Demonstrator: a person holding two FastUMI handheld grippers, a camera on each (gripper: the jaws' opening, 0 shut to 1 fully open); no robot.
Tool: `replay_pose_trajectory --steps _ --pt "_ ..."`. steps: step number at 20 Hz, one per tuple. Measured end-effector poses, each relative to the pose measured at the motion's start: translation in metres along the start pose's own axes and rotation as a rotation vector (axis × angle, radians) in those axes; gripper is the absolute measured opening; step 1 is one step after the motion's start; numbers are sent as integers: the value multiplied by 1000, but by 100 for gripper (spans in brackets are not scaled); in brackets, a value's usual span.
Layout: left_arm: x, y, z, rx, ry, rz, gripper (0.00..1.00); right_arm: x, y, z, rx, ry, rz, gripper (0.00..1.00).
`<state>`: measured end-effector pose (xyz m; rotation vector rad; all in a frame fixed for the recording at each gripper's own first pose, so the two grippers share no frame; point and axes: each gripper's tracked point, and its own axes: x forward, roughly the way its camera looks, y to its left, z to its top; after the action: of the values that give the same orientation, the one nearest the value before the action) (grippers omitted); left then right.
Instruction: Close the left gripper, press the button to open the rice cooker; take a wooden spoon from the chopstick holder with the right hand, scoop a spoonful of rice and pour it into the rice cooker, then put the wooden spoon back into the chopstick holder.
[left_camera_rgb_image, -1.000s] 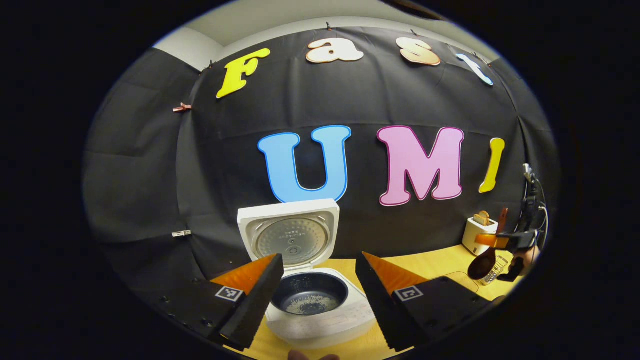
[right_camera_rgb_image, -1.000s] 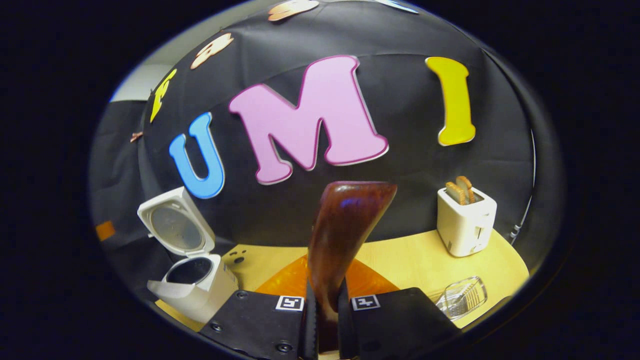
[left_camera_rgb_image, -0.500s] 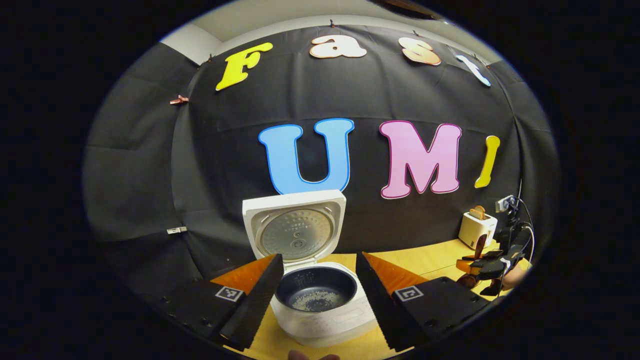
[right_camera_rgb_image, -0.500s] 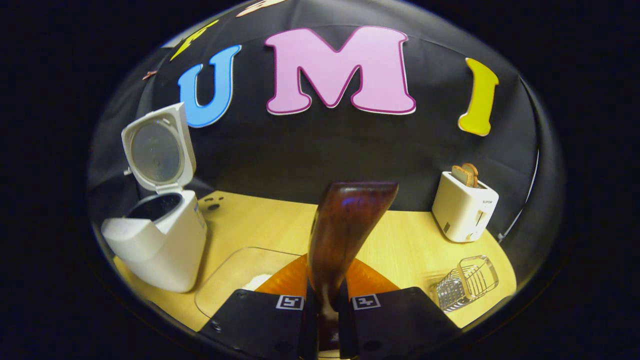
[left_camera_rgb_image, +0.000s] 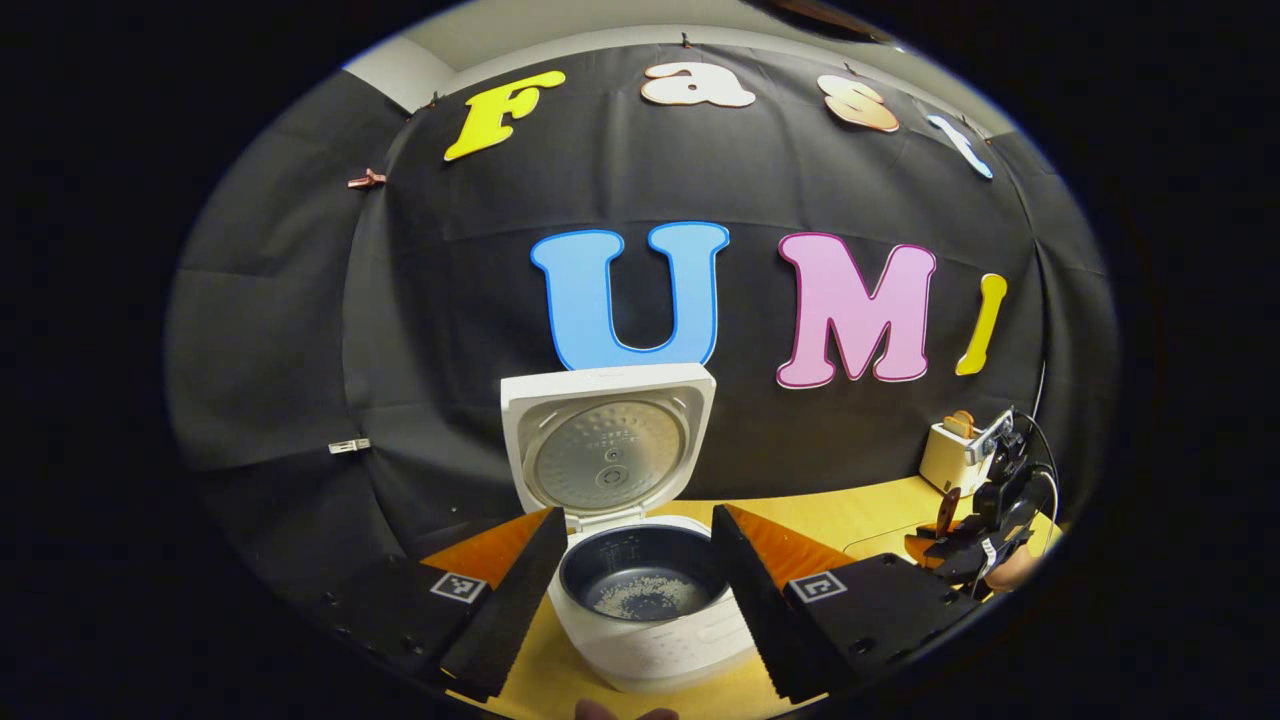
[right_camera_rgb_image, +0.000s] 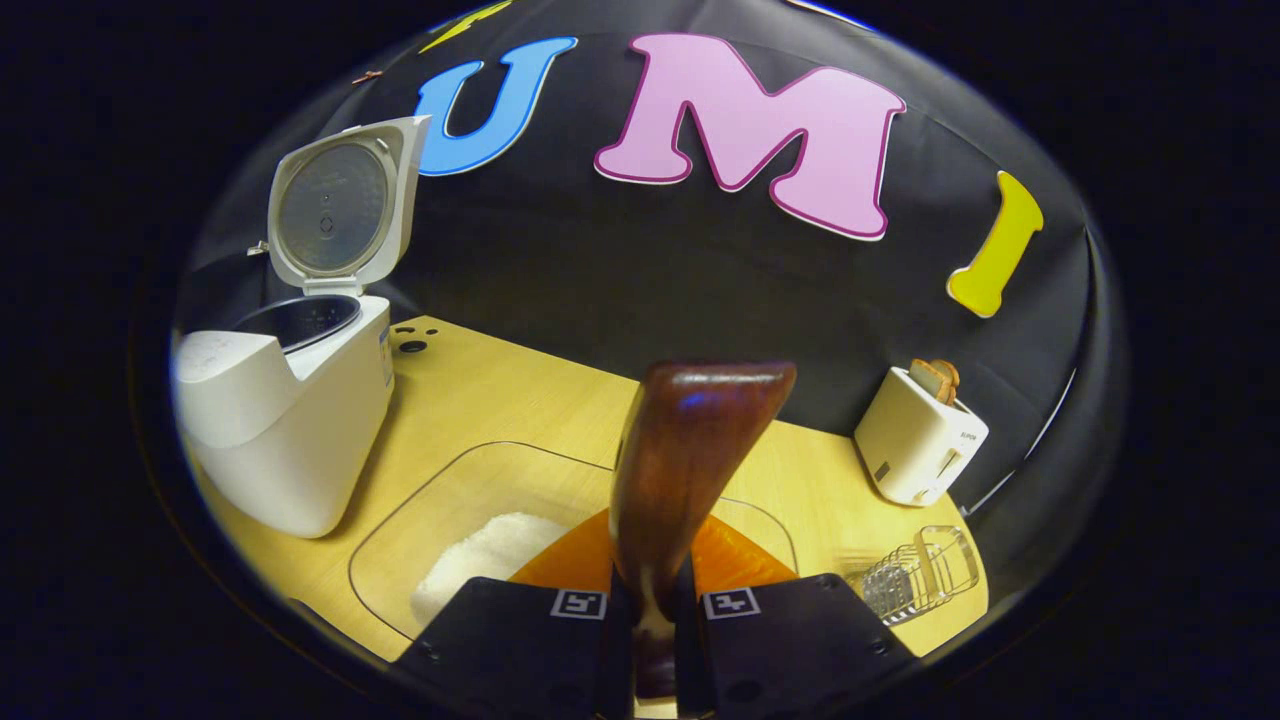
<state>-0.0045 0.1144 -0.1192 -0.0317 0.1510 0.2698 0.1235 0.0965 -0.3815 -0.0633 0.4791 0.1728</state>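
Observation:
The white rice cooker (left_camera_rgb_image: 650, 640) stands open with its lid (left_camera_rgb_image: 608, 452) upright and a little rice in the dark pot (left_camera_rgb_image: 645, 590). My left gripper (left_camera_rgb_image: 630, 600) hovers open just in front of it, one finger on each side of the pot. My right gripper (right_camera_rgb_image: 650, 620) is shut on the brown wooden spoon (right_camera_rgb_image: 690, 450), which sticks up between its fingers. It hangs over a clear container of white rice (right_camera_rgb_image: 480, 550). The cooker (right_camera_rgb_image: 290, 420) stands to its left. The wire chopstick holder (right_camera_rgb_image: 920, 575) lies at the right. The right gripper (left_camera_rgb_image: 965, 545) also appears far right.
A white toaster (right_camera_rgb_image: 920, 440) with bread slices stands at the back right of the yellow wooden table (right_camera_rgb_image: 520, 390). A person's hand (left_camera_rgb_image: 1010, 570) holds the right gripper. Black cloth closes off the back and sides.
My right gripper has dropped and tipped downward with the spoon, so the rice container has come into view beneath it. The left gripper has drifted slightly and stays open.

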Motion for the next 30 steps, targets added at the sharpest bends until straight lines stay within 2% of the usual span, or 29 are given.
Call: replay_pose_trajectory --steps 8,11,19,23,30 --pt "0 17 -5 -7 4 26 94 11 34 5 223 30 3 20" --pt "0 20 -6 -10 7 33 94 16 35 3 348 44 -2 20" --pt "3 12 -1 -9 -4 28 94 16 1 -13 786 73 -8 20" --pt "2 7 5 -3 -14 23 94 7 -20 -9 891 36 -15 20" --pt "-3 2 12 -11 -31 14 94 -4 -49 23 1024 -47 -6 20"
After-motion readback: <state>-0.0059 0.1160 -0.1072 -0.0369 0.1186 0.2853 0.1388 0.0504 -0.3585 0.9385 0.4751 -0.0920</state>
